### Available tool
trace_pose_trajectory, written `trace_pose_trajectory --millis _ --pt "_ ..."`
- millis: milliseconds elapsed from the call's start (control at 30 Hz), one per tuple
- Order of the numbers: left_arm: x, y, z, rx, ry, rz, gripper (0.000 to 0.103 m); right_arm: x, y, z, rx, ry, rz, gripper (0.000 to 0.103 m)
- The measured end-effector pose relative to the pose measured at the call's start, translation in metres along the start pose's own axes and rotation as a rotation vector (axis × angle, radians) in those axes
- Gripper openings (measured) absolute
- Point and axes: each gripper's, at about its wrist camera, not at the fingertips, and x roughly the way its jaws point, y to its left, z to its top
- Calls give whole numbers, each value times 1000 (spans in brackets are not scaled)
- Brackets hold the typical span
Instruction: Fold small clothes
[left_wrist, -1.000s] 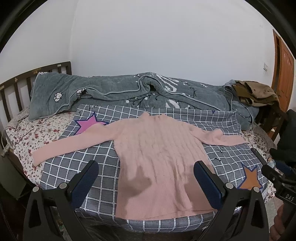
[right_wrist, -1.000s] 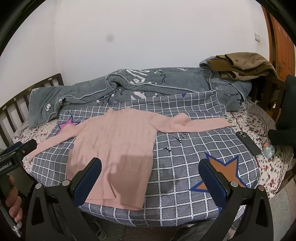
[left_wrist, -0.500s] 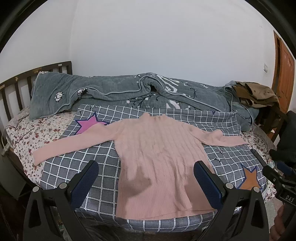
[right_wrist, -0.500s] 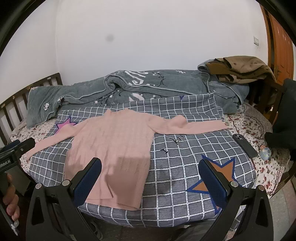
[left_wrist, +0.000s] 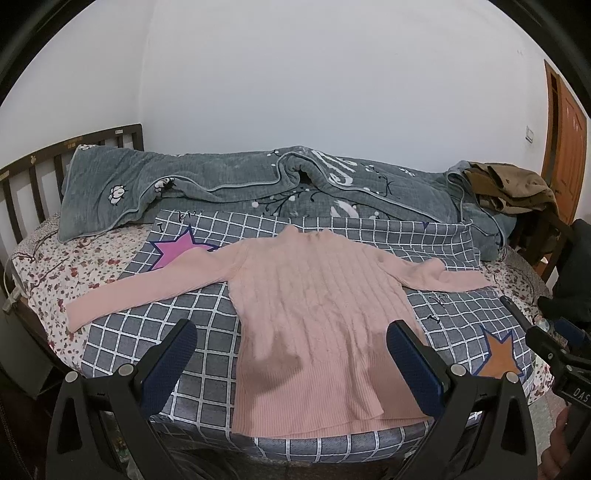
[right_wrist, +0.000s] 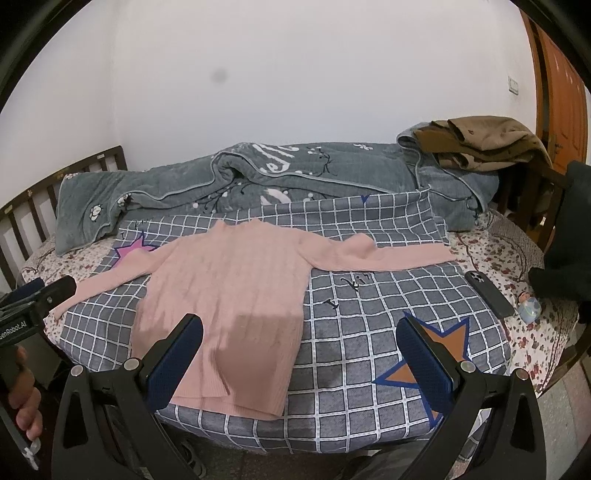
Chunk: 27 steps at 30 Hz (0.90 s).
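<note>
Pink sweater (left_wrist: 314, 310) flat on checked cover (right_wrist: 369, 295) — phone (right_wrist: 488, 293) nearby — both jaws apart, empty.

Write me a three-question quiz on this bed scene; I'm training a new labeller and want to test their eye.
1. True or false: the sweater lies flat with both sleeves spread out.
2. Multiple choice: what lies on the bed near the phone? A) a small bottle B) a book C) a shoe
3. Fill in: the left hand-held gripper and the right hand-held gripper are both ____ and hold nothing.

Key:
1. True; it is spread on the checked cover.
2. A; the small bottle lies just right of the phone.
3. Open.
</note>
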Motion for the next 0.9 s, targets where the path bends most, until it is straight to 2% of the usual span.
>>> trace_pose_trajectory --millis 900 --pt "-4 1 2 11 -14 19 103 -2 5 1 -20 -7 -6 102"
